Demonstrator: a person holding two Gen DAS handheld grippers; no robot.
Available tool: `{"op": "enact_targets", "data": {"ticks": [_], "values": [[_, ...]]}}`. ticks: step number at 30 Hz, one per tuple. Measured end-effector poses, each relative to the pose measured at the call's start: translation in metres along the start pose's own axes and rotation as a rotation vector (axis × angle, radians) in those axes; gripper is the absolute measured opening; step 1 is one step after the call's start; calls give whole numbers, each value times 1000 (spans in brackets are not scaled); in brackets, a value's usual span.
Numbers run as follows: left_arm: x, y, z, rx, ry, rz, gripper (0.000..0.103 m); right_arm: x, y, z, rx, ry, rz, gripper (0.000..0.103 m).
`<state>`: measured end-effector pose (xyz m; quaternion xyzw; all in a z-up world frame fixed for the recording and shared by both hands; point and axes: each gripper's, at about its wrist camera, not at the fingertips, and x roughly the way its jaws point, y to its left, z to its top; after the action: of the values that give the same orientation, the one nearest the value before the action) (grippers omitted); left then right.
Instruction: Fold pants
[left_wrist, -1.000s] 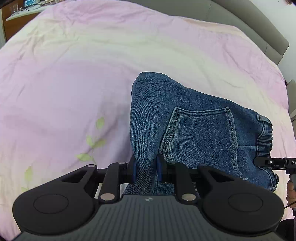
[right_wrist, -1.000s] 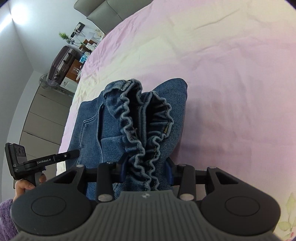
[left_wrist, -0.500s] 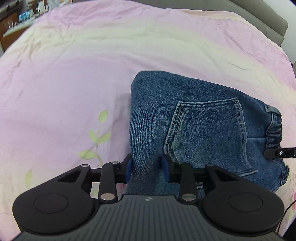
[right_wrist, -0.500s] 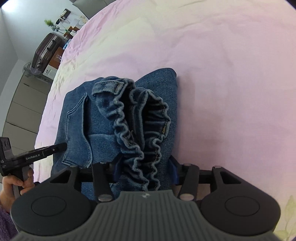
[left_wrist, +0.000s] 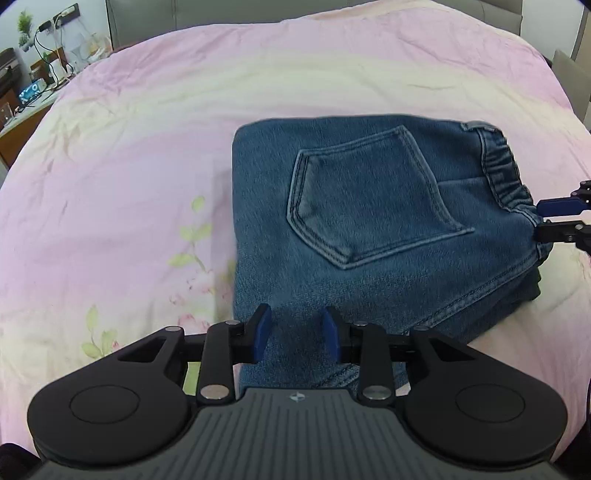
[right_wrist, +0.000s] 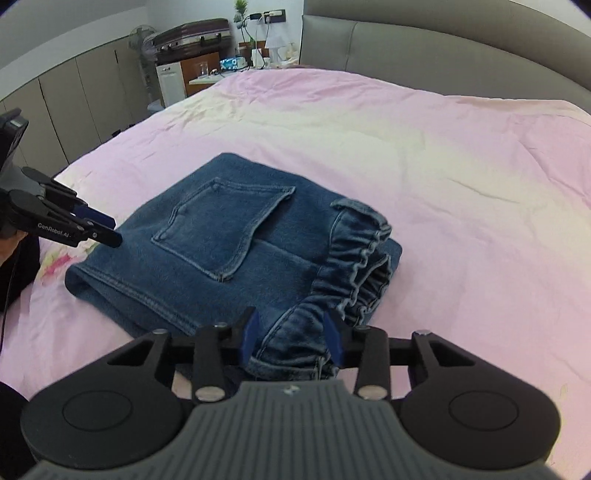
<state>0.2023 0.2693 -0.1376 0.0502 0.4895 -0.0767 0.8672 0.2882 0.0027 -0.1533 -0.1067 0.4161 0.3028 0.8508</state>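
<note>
The blue denim pants (left_wrist: 369, 206) lie folded into a flat packet on the pink bed sheet (left_wrist: 147, 147), back pocket up and elastic waistband to the right. My left gripper (left_wrist: 295, 332) stands open over the packet's near left edge, with denim under and between its blue pads. In the right wrist view the pants (right_wrist: 229, 236) fill the middle. There my right gripper (right_wrist: 291, 338) is closing, and the bunched near corner of the waistband (right_wrist: 354, 258) fills the gap between its pads. The left gripper (right_wrist: 112, 230) shows at the packet's left edge, the right gripper (left_wrist: 541, 218) at the waistband.
A grey padded headboard (right_wrist: 443, 44) runs along the bed's far side. Beyond the bed's left corner stand a desk with cables and small items (left_wrist: 37, 99), a dark suitcase (right_wrist: 192, 37) and grey cabinets (right_wrist: 74, 92). The pink sheet (right_wrist: 461, 166) spreads wide around the pants.
The pants went from hanging bunched in both grippers to lying flat and folded. The left jaws opened off the denim. The right jaws widened, then narrowed on the waistband. Both views rolled level.
</note>
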Motion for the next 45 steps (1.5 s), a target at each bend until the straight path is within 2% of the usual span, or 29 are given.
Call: {"op": "enact_targets", "data": {"ticks": [5,9,13,17,19,24,29,31,32,34,36,42,45], "values": [[13,3,-6,-23,29,-17,41,23,-6,-21,49,29,-6,36],[19,-3,-3,-11,43,17,41,34,0,-17,28,44,-39,36],[8,-6,2,9,32,41,42,32,-1,-4,51,76,-37,36],[-22,-17,4,17,-11,73,42,6,3,10,38,56,-52,38],[-43,-24,4,32,-45,88,42,-12,8,15,24,27,-55,50],[-109,-45,7,67,-146,140,46,-67,19,26,-3,-71,-69,56],[-174,-75,3,101,-271,224,65,-134,43,25,-5,-196,-76,71],[-196,-89,-3,103,-323,253,75,-161,55,19,-22,-258,-81,84],[-204,-98,-7,101,-345,263,77,-176,61,15,-29,-290,-89,86],[-218,-112,-17,94,-378,282,86,-200,78,4,-48,-356,-145,98],[-228,-129,-27,85,-412,311,91,-220,92,-7,-76,-402,-167,98],[-239,-162,-58,1,-444,355,92,-259,120,-44,-55,-469,-196,98],[-234,-173,-75,-73,-428,321,92,-266,128,-65,-31,-475,-210,98]]}}
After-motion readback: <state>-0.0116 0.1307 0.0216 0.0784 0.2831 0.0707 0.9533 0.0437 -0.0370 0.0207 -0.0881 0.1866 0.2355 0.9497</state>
